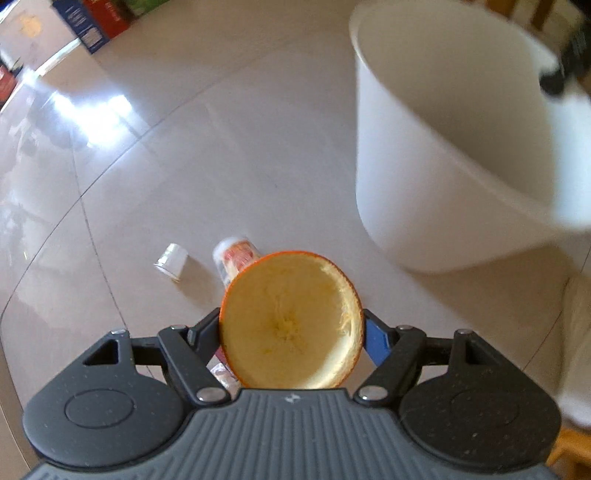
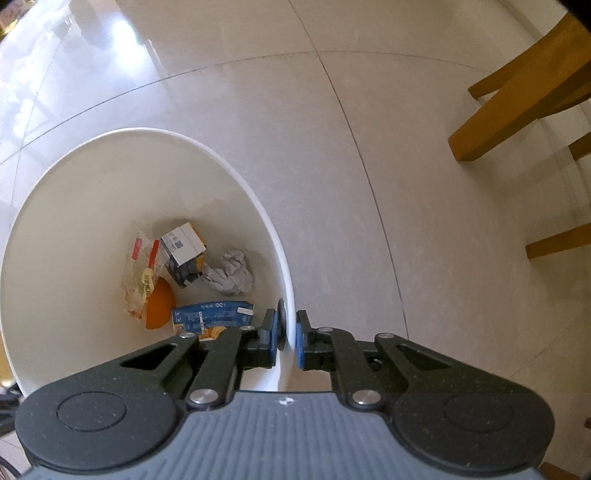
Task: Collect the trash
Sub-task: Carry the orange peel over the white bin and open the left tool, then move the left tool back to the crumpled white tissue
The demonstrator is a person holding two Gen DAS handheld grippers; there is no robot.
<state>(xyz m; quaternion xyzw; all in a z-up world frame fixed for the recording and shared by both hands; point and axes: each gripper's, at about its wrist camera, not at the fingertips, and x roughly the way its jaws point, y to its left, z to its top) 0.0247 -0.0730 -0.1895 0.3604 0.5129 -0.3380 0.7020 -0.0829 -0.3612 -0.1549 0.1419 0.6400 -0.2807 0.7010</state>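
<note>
My left gripper (image 1: 291, 325) is shut on an orange peel half (image 1: 291, 321), hollow side facing the camera, held well above the tiled floor. Below it lie a small white cup (image 1: 171, 261) and a clear cup with a red label (image 1: 236, 258). The white trash bin (image 1: 443, 177) is to the upper right, blurred. My right gripper (image 2: 290, 332) is shut on the rim of the white trash bin (image 2: 229, 166). Inside the bin lie an orange peel (image 2: 159, 306), a small carton (image 2: 184, 251), a blue carton (image 2: 210, 314), crumpled paper (image 2: 231, 275) and a plastic wrapper (image 2: 142, 273).
Boxes (image 1: 96, 22) stand on the floor at the far upper left. Wooden chair legs (image 2: 517, 96) stand to the right of the bin. Bright window glare (image 1: 92, 110) lies on the floor tiles at the left.
</note>
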